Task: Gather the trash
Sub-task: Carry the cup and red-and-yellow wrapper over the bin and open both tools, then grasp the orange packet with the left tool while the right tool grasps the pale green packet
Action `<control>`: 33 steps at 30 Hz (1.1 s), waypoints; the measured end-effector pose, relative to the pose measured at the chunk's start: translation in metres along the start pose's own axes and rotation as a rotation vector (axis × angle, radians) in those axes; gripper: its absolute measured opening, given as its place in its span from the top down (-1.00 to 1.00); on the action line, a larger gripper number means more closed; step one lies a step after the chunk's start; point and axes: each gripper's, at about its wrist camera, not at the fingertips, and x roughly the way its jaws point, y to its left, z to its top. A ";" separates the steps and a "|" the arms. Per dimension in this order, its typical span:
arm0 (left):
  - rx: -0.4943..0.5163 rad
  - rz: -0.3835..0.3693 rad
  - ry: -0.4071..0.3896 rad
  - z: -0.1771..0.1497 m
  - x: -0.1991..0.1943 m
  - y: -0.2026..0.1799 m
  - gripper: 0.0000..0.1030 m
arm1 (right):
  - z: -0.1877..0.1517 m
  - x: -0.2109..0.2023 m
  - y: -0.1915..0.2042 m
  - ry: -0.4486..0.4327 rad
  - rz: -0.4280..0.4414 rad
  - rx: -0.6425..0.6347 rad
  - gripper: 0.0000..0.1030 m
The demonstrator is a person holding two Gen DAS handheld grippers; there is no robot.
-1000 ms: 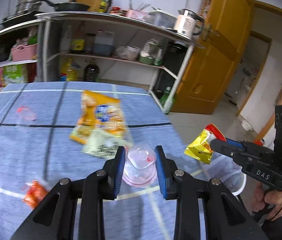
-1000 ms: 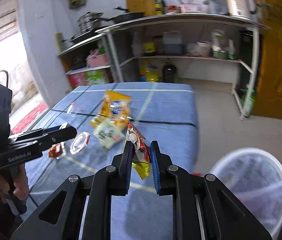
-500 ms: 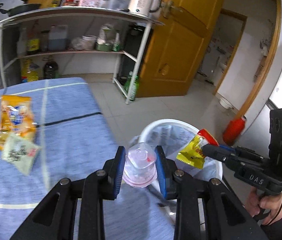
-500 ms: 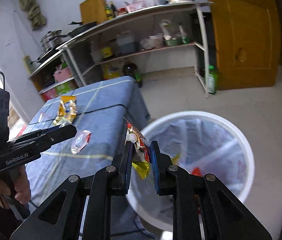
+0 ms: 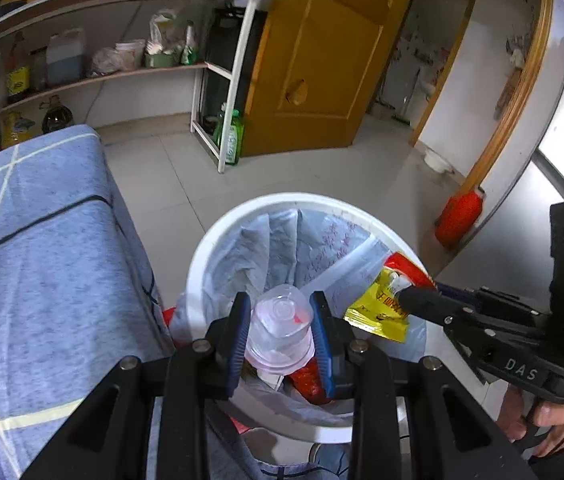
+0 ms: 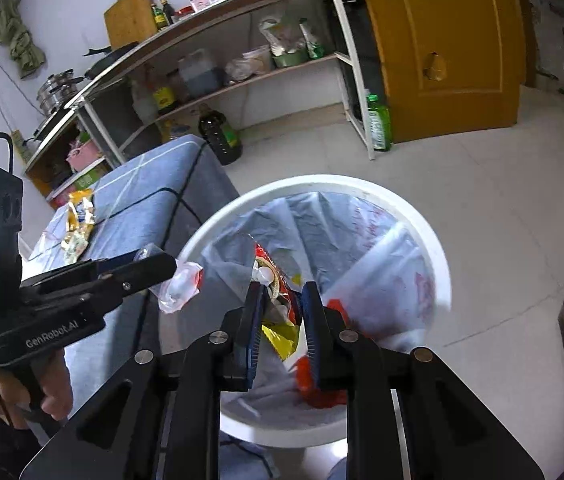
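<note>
My left gripper (image 5: 281, 316) is shut on a clear plastic cup (image 5: 280, 334) and holds it above the near side of a white trash bin (image 5: 218, 232) lined with a pale bag. My right gripper (image 6: 281, 300) holds a yellow and red snack wrapper (image 6: 278, 320) over the same bin (image 6: 438, 264); its jaws look slightly parted around the wrapper. The right gripper and wrapper (image 5: 386, 300) show at the bin's right rim in the left wrist view. The left gripper with the cup (image 6: 180, 286) shows at the bin's left rim in the right wrist view. Red and yellow trash lies in the bin.
A table with a blue cloth (image 5: 42, 240) stands left of the bin, with snack bags (image 6: 78, 220) on it. A metal shelf rack (image 6: 242, 76) with bottles stands behind. A wooden door (image 5: 322, 60) and a red container (image 5: 460, 216) are to the right.
Both grippers have swung from the table to above the trash bin, carrying the cup and the wrapper. The right jaws appear a little wider now.
</note>
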 end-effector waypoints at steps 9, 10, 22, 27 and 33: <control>-0.004 -0.011 0.011 0.001 0.005 0.003 0.04 | 0.002 -0.005 -0.005 -0.019 -0.006 0.032 0.11; -0.005 -0.010 0.008 0.002 0.003 0.003 0.04 | 0.003 -0.007 -0.003 -0.025 -0.003 0.030 0.11; -0.045 0.046 -0.075 -0.002 -0.047 0.030 0.04 | 0.014 -0.022 0.043 -0.087 0.090 -0.045 0.11; -0.070 0.112 -0.112 -0.011 -0.076 0.057 0.04 | 0.015 -0.021 0.079 -0.095 0.150 -0.133 0.11; -0.114 0.208 -0.151 -0.028 -0.112 0.100 0.03 | 0.017 -0.010 0.137 -0.093 0.226 -0.257 0.09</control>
